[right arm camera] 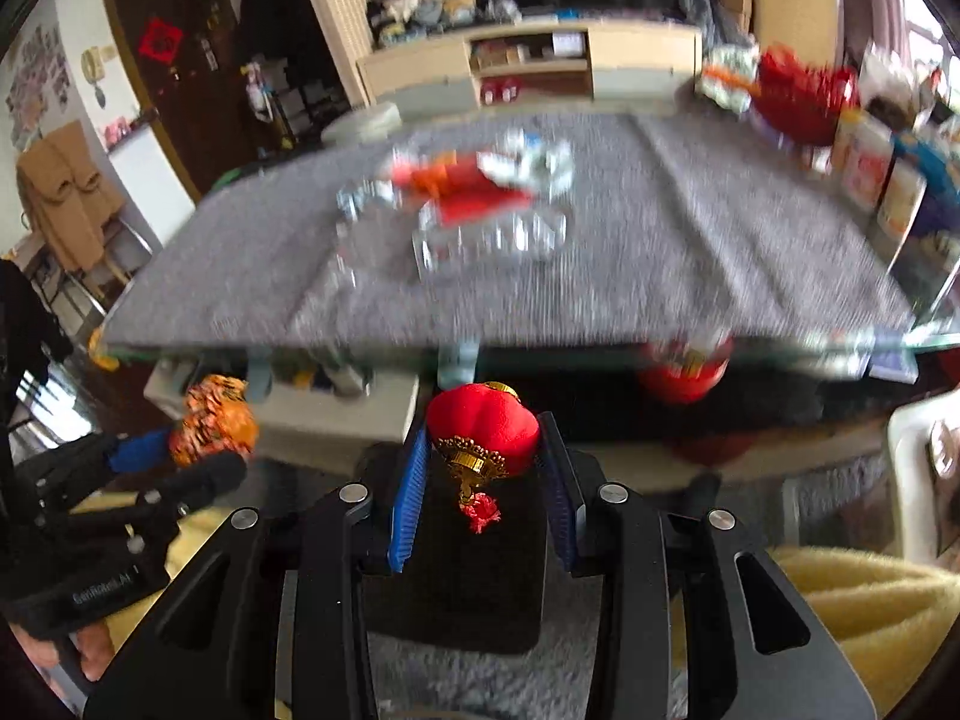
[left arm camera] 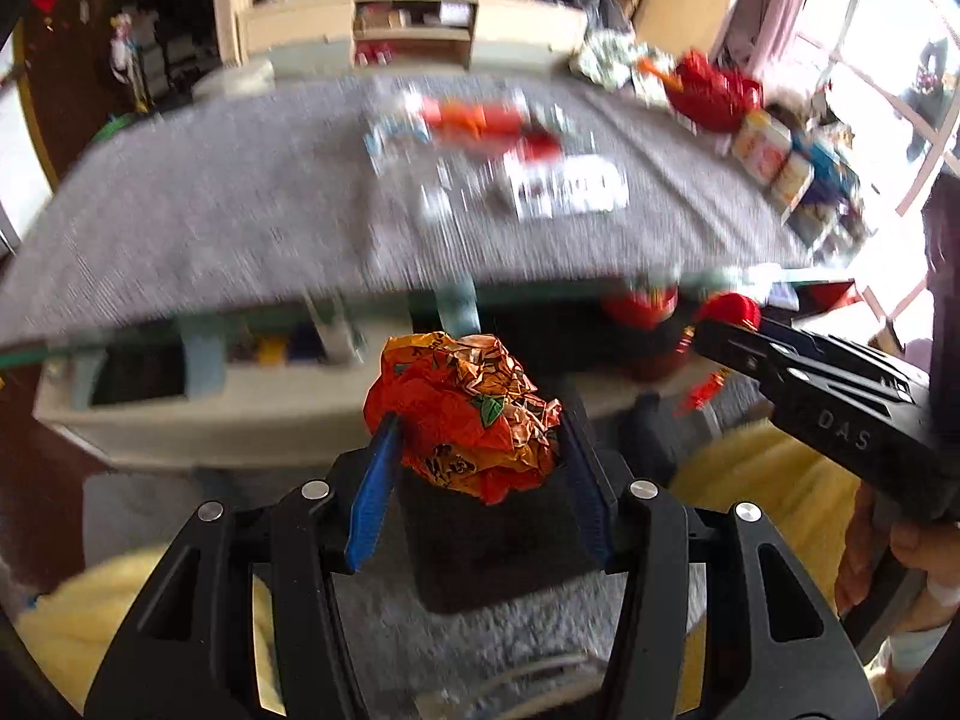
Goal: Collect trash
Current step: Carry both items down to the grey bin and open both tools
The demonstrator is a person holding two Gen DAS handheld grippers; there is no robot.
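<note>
My left gripper (left arm camera: 474,420) is shut on a crumpled orange wrapper (left arm camera: 462,408), held in the air in front of the table's near edge. It also shows at the left of the right wrist view (right arm camera: 213,420). My right gripper (right arm camera: 483,444) is shut on a small red lantern ornament (right arm camera: 480,429) with a gold cap and red tassel; it shows at the right of the left wrist view (left arm camera: 729,309). More trash lies blurred on the grey table: red and orange wrappers (left arm camera: 480,117), white packets (left arm camera: 570,186) and clear plastic (right arm camera: 486,234).
The grey-covered table (left arm camera: 210,210) fills the middle, with a shelf under it. Boxes (left arm camera: 774,156) and a red bag (left arm camera: 714,90) stand at its far right. A black bin (left arm camera: 480,540) sits on the floor below the grippers, beside yellow cushions (right arm camera: 870,600). A cabinet (right arm camera: 528,66) stands behind.
</note>
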